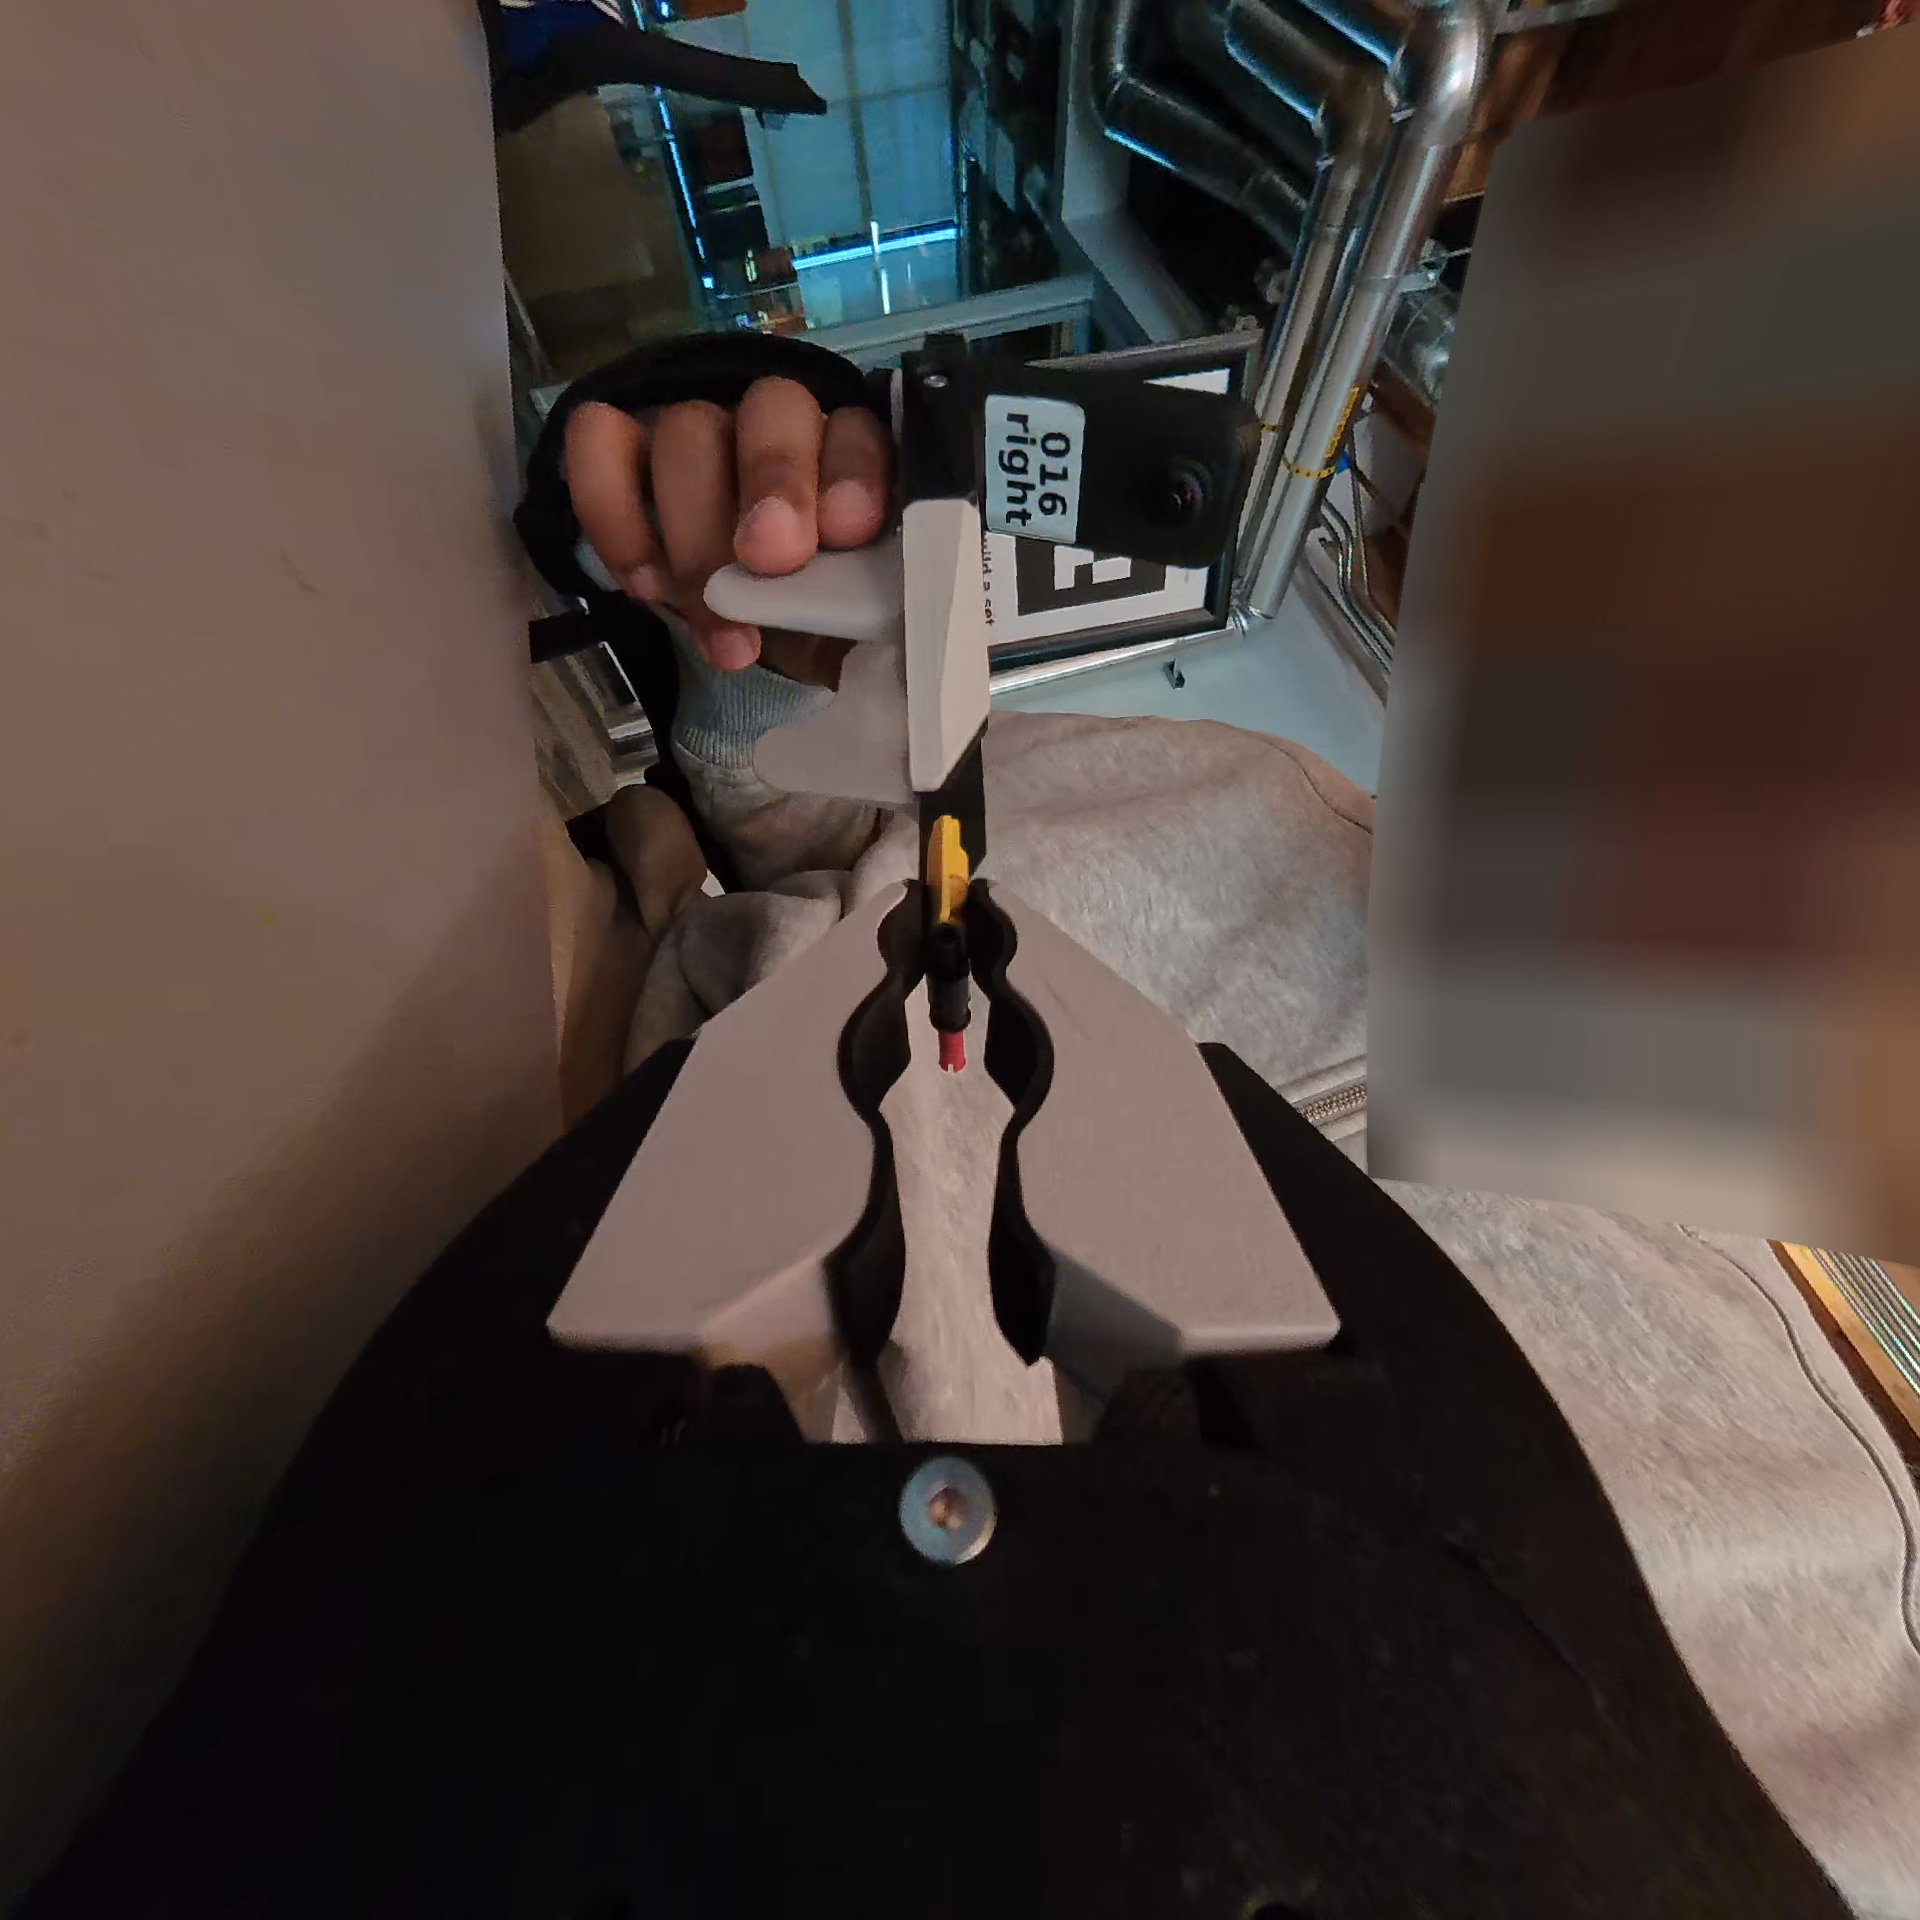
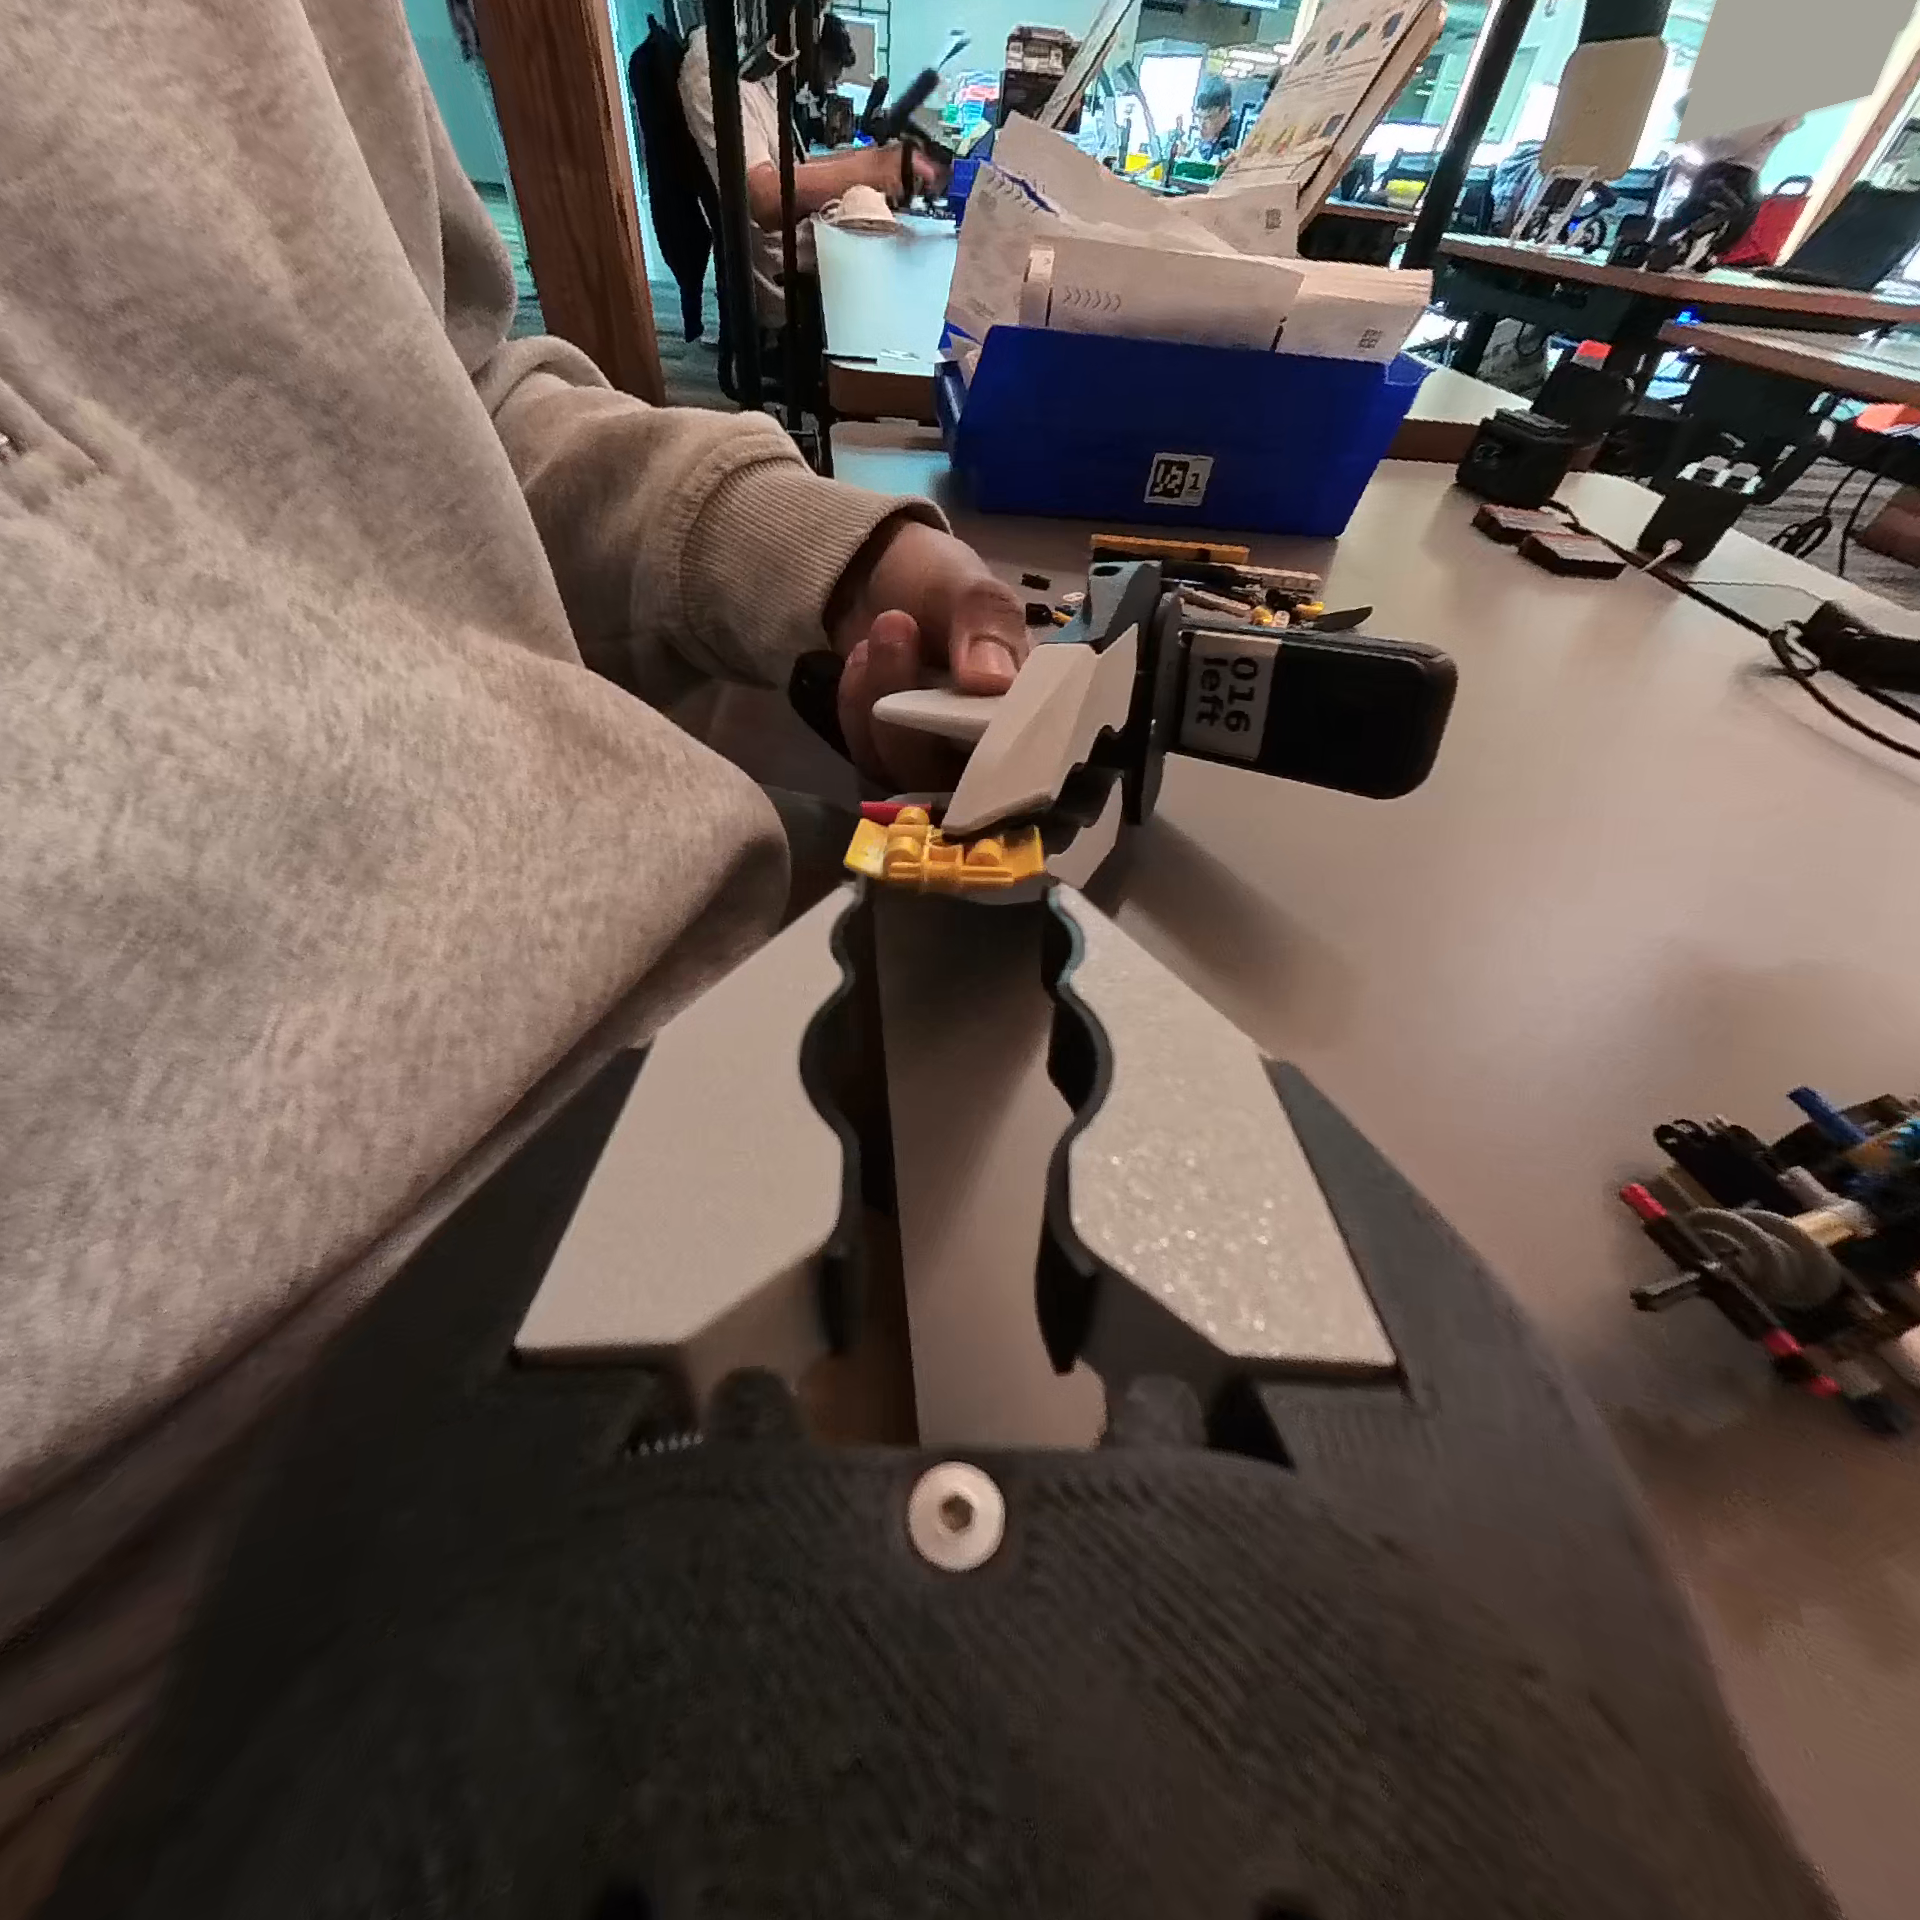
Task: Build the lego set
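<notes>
The grey desk (image 2: 1455,1039) stretches out wide in the right wrist view, and close against it on the left sits the person's grey sweatshirt (image 2: 312,727), filling that side of the frame. At the back of the desk stands a blue bin (image 2: 1174,436) stuffed with white papers. In front of it lies a scatter of loose lego pieces (image 2: 1205,597), and off at the right edge a partly built lego assembly (image 2: 1787,1236) of black, grey and red parts rests on the desk.

Now the grippers, held up in front of the sweatshirt. The left gripper (image 1: 948,940) has its fingers pressed in on a small lego part (image 1: 948,966), a yellow piece with a black pin and a red tip poking back toward the camera. In the right wrist view that same part shows as a yellow studded piece, held above the desk's near edge.

The right gripper (image 2: 951,899) meets the yellow piece from the other side; its fingers stand partly spread, the tips level with the piece's ends, and whether they actually clamp it cannot be told. A hand (image 1: 727,499) wraps the right gripper's handle.
</notes>
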